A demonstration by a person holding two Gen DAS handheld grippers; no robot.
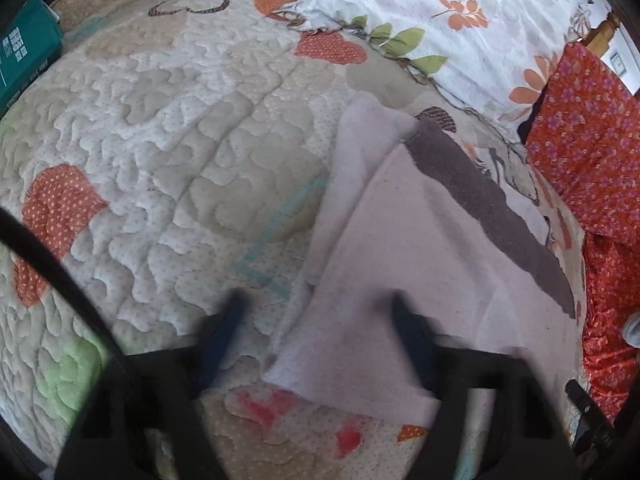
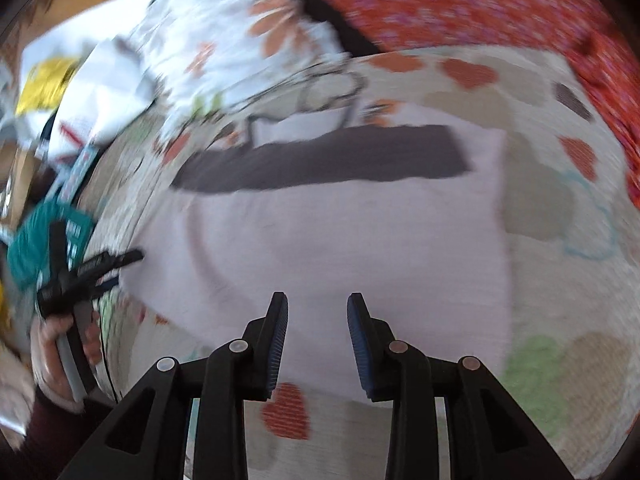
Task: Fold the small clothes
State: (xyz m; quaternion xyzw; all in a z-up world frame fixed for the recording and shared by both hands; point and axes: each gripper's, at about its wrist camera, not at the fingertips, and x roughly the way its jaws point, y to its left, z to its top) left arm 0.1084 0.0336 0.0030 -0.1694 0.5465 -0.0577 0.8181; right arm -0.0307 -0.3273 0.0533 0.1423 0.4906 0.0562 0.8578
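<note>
From the left wrist camera, a pale lilac-white garment of soft fleecy cloth with a dark grey-brown band along one edge (image 1: 404,264) lies flat on a cream quilted bedspread stitched in wavy puffed lines and patched with orange dotted hearts (image 1: 160,128). The cloth is folded over itself, so a narrower under-layer shows along its left side. The left gripper (image 1: 316,312) is blurred; its two black fingers with blue ribbed pads stand wide apart, one over bare quilt, the other over the near part of the garment, and nothing is held between them. A white pillow printed with orange flowers and green leaves (image 1: 460,12) sits at the far end, a red fabric with small purple flowers (image 1: 588,152) runs along the right, and a teal cardboard box (image 1: 28,52) rests at the left edge.

From the right wrist camera, the same garment (image 2: 340,232) spreads broad and smooth across the quilt (image 2: 560,208), its dark band running crosswise at the far side. The right gripper (image 2: 318,312) hangs over the garment's near edge, its black fingers parted with a clear gap between the blue ribbed pads, gripping nothing. At the left, the person's left hand (image 2: 60,344) holds the other tool by its handle, beside the garment's edge. The background is smeared, though the flowered pillow (image 2: 224,40) and red fabric (image 2: 460,8) are recognisable.
</note>
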